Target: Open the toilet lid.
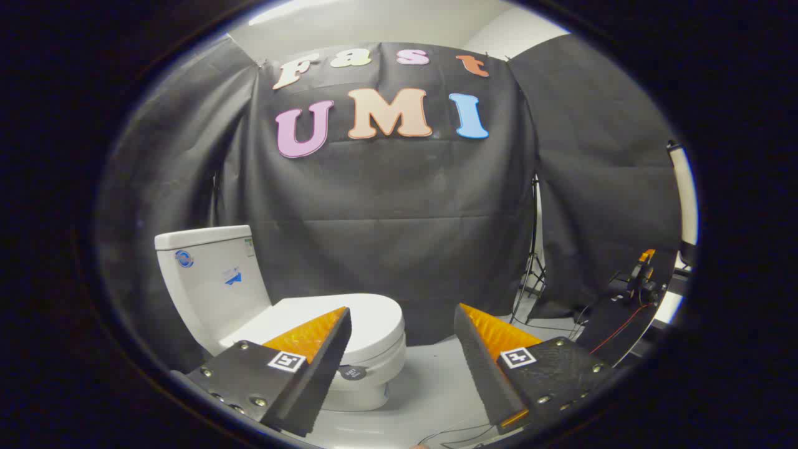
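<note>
The toilet [274, 312] stands on the pale floor [436, 386], at the left side of the booth, with its back toward the black cloth wall. Its tank [209, 280] rises at the far left, and the bowl reaches out to the right from it. The toilet lid [368, 315] lies flat and closed on the seat, so the task is, as I judge it, not yet begun. The front edge of the lid points to the right, and this is probably the place where a finger can go under it.

The gripper [402, 330] hangs in the air, short of the toilet, with its two fingers spread wide apart and nothing between them. The left finger [312, 368] covers a part of the bowl in the gripper view, but I cannot tell that it touches it; it seems nearer to us than the toilet. The right finger [486, 368] stands over bare floor. I think the wide opening is kept so that the lid edge can pass between the fingers.

Further right, near the edge of the floor, a stand [533, 274] and some cables [614, 333] lie beside a dark board.
</note>
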The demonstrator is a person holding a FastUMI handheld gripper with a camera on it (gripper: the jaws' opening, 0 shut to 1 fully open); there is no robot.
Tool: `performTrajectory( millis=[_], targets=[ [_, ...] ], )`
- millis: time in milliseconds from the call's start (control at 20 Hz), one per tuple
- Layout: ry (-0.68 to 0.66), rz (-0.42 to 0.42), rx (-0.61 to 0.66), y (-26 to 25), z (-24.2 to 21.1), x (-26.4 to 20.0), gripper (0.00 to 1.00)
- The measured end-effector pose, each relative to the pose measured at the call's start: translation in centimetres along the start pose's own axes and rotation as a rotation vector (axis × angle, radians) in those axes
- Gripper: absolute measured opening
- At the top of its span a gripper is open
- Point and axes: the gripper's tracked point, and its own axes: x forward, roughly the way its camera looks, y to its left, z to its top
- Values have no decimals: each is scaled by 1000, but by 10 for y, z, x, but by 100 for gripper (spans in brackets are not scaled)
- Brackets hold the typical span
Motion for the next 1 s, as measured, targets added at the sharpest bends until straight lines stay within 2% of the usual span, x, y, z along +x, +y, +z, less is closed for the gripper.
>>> performTrajectory(
  millis=[1000],
  targets=[
    [23, 13, 29, 17, -6, 22, 98]
  ],
)
